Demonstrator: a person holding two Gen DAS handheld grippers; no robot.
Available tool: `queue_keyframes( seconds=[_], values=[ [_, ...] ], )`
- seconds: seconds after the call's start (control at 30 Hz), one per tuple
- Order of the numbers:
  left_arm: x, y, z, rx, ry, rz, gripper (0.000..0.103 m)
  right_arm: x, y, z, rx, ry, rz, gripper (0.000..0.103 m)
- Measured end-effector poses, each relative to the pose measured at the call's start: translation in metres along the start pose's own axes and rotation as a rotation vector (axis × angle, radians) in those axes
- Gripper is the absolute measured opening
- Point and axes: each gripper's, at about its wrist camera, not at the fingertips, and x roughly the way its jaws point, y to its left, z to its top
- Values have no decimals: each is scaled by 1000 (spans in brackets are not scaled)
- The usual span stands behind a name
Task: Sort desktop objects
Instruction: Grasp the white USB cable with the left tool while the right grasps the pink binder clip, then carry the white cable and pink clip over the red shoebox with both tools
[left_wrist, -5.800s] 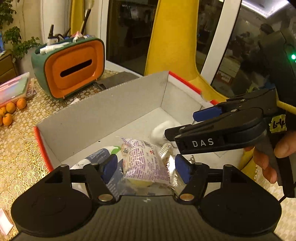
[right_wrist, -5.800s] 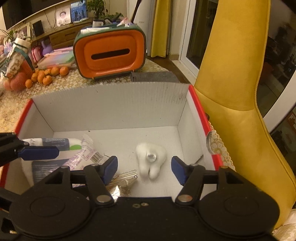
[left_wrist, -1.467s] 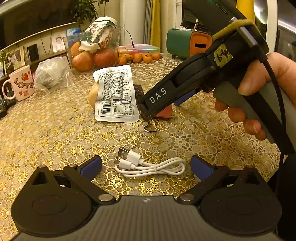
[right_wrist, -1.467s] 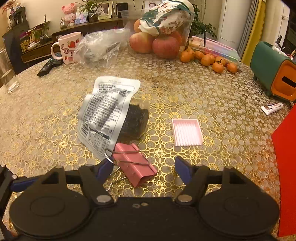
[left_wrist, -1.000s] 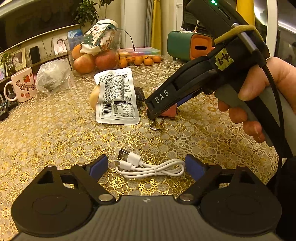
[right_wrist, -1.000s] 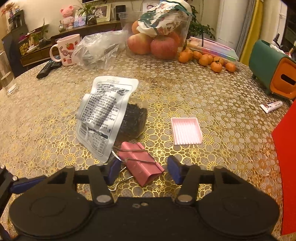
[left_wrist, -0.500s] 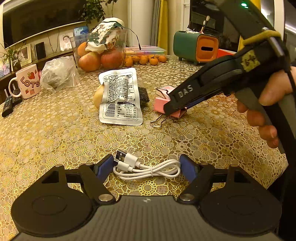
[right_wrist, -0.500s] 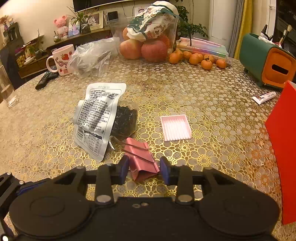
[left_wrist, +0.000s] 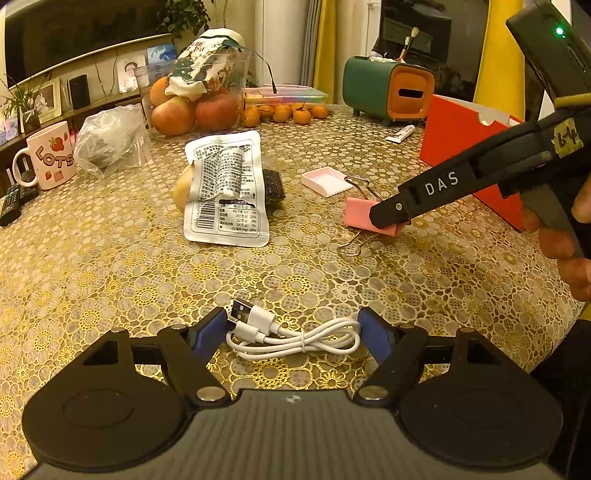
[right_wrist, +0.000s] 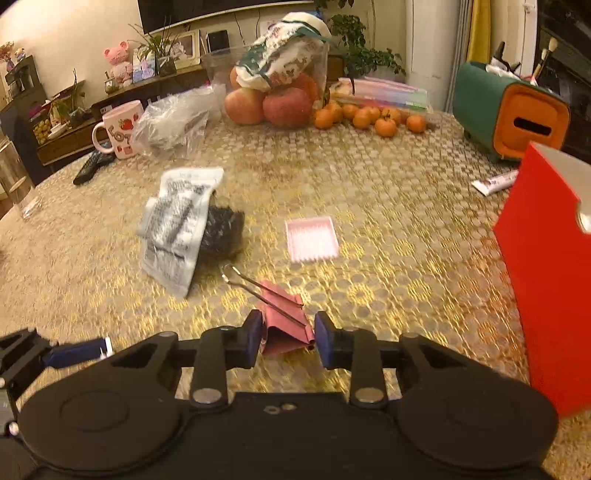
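Note:
A coiled white USB cable (left_wrist: 295, 338) lies on the gold lace tablecloth, and my left gripper (left_wrist: 291, 332) is shut on it, one blue pad against the plug and the other against the loop. My right gripper (right_wrist: 288, 332) is shut on a pink binder clip (right_wrist: 286, 325), whose wire handles stick out forward. In the left wrist view the right gripper (left_wrist: 388, 218) holds the pink binder clip (left_wrist: 360, 214) just above the cloth, a hand on its grip. The red cardboard box (left_wrist: 454, 147) stands to the right of it.
A white snack packet (left_wrist: 225, 192) lies over a dark packet, with a small pink ribbed box (left_wrist: 323, 181) beside it. Further back are a green-and-orange tissue box (left_wrist: 391, 88), a small tube (left_wrist: 400, 133), oranges (right_wrist: 369, 118), a fruit bin (left_wrist: 199, 92), a plastic bag (left_wrist: 110, 140), a mug (left_wrist: 48, 155) and a remote (left_wrist: 13, 199).
The right jaws closed on the pink clip, raised it off the cloth and carried it right toward the red box. The left jaws narrowed onto the cable; that hand stayed put.

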Motion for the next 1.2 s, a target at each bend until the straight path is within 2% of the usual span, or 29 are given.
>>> queue_keyframes(
  seconds=[0.37, 0.6, 0.93, 1.2],
  values=[
    [0, 0, 0, 16, 1, -8, 77, 20, 5, 5, -2, 32, -11, 37],
    [1, 0, 1, 8, 1, -6, 77, 19, 5, 3, -18, 14, -16, 32],
    [-9, -9, 13, 16, -17, -12, 76, -12, 1, 2, -32, -30, -13, 31],
    [-29, -32, 31, 42, -46, -43, 76, -55, -19, -5, 14, -61, -12, 31]
  ],
)
